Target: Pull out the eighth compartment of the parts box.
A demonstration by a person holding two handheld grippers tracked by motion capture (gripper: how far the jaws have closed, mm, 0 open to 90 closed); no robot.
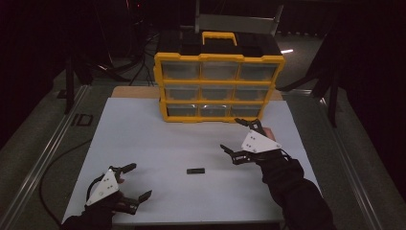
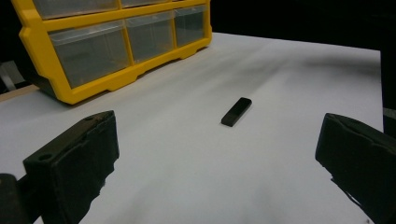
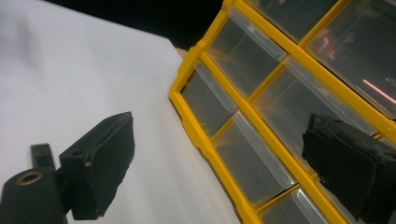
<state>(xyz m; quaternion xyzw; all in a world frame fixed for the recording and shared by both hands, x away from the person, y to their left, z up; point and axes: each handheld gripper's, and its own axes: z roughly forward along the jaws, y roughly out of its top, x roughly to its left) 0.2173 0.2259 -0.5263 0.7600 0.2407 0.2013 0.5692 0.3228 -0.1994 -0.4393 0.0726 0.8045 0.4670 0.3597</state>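
- The left gripper (image 1: 128,182) is held wide open and empty at the near left of the board (image 1: 143,139).
- The right gripper (image 1: 241,139) is likewise spread wide with nothing in it, near the cabinet (image 1: 219,86), which it faces.
- A small black bar (image 1: 195,171) lies flat between the two grippers, apart from both, its long axis running left to right in the high view.
- In the left gripper view the bar (image 2: 236,111) is seen ahead, between the jaws' lines.
- The right gripper is judged slightly nearer.
- The white board is otherwise bare; the room around is dark.
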